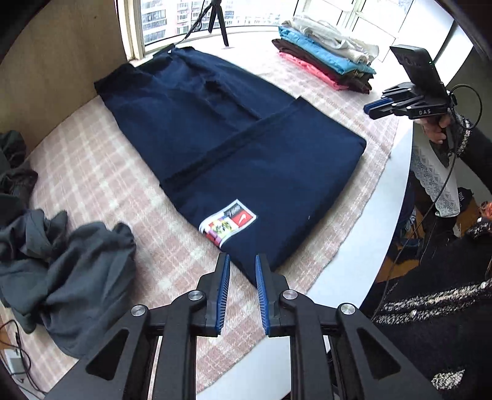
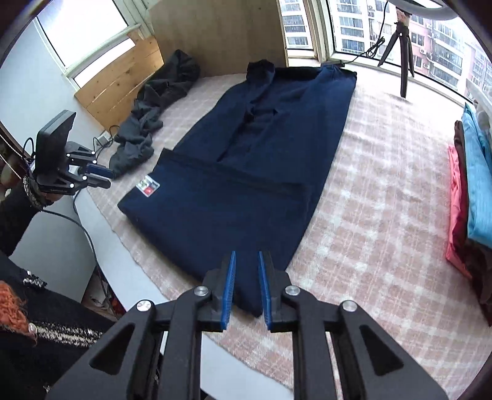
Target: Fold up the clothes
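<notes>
A navy garment [image 1: 246, 138] [image 2: 246, 172] lies flat on the pink plaid cloth, its lower part folded up into a band, with a colourful patch [image 1: 229, 223] [image 2: 148, 186] near one corner. My left gripper [image 1: 242, 258] hovers above the near corner by the patch, its jaws a little apart with nothing pinched between them. My right gripper [image 2: 247, 254] hovers over the other near corner, also slightly open and holding nothing. Each gripper shows in the other's view, the right gripper [image 1: 373, 107] at the right edge and the left gripper [image 2: 104, 177] at the left edge, each held by a hand.
A stack of folded clothes [image 1: 326, 58] [image 2: 470, 190] sits at the far right. A crumpled grey garment [image 1: 67, 270] [image 2: 144, 129] lies at the left. A tripod [image 1: 218, 21] [image 2: 402, 52] stands by the window. The table's rounded edge [image 1: 369, 246] runs near the person.
</notes>
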`<state>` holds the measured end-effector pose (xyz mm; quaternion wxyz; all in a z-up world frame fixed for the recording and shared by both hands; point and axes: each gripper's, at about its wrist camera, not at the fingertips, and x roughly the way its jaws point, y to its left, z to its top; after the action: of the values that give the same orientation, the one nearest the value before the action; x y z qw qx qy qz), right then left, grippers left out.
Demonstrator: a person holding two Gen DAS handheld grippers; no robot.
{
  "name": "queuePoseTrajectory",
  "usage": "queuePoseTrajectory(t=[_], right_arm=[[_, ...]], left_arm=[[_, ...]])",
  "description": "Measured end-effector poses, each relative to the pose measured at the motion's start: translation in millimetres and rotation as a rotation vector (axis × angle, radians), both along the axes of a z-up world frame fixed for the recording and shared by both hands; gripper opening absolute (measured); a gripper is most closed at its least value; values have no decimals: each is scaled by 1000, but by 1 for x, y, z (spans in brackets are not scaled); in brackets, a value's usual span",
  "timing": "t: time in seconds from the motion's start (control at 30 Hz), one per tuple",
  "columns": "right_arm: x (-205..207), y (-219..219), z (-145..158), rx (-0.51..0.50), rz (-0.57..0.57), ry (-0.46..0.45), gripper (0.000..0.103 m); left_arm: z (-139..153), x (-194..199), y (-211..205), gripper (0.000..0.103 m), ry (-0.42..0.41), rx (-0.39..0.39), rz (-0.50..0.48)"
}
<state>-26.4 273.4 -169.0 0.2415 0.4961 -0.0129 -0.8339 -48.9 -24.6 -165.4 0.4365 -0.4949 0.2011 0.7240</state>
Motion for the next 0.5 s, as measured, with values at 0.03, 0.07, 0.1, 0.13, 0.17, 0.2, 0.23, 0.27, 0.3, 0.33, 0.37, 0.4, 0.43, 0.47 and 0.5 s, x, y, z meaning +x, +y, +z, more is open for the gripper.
queuePoseTrajectory(t=[0.03, 0.07, 0.1, 0.13, 0.17, 0.2, 0.23, 0.27, 0.3, 0.33, 0.37, 0.4, 0.43, 0.47, 0.5], right_arm=[[-13, -10, -4, 9, 6, 12, 16], [-27, -22, -11, 22, 12, 18, 16], [-40, -32, -20, 34, 12, 14, 16], [-51, -36, -29, 43, 11, 3, 16], [-61, -39, -36, 47, 11, -6, 16], [-68, -40, -43, 53, 9, -9, 16], [-74, -39, -49, 67, -3, -10, 16], [-80, -36, -56, 85, -26, -23, 16], [-83, -29, -62, 93, -51, -38, 16], [-83, -21, -64, 83, -72, -44, 12], [-83, -13, -65, 76, -93, -59, 12], [-81, -6, -62, 74, -110, -80, 12], [-77, -2, -57, 83, -123, -84, 14], [-72, 1, -49, 103, -135, -74, 15], [-65, 4, -41, 113, -140, -63, 15]], left_arm=[[-2, -7, 9, 25, 14, 4, 6], [-6, -15, 20, 25, 28, 4, 14], [-13, -25, 28, 25, 38, -5, 27], [-21, -36, 35, 25, 26, -12, 41], [-30, -47, 41, 25, 11, -19, 54], [-38, -56, 45, 25, 0, -19, 63], [-45, -63, 48, 25, 8, -25, 70], [-54, -69, 51, 25, 17, -46, 78], [-65, -74, 53, 25, 15, -80, 88], [-72, -77, 52, 24, 10, -91, 95], [-70, -78, 48, 25, 17, -67, 101], [-68, -79, 44, 26, 8, -69, 120], [-66, -81, 39, 26, -6, -78, 141], [-60, -79, 33, 26, -3, -74, 155], [-54, -77, 25, 26, 3, -69, 167]])
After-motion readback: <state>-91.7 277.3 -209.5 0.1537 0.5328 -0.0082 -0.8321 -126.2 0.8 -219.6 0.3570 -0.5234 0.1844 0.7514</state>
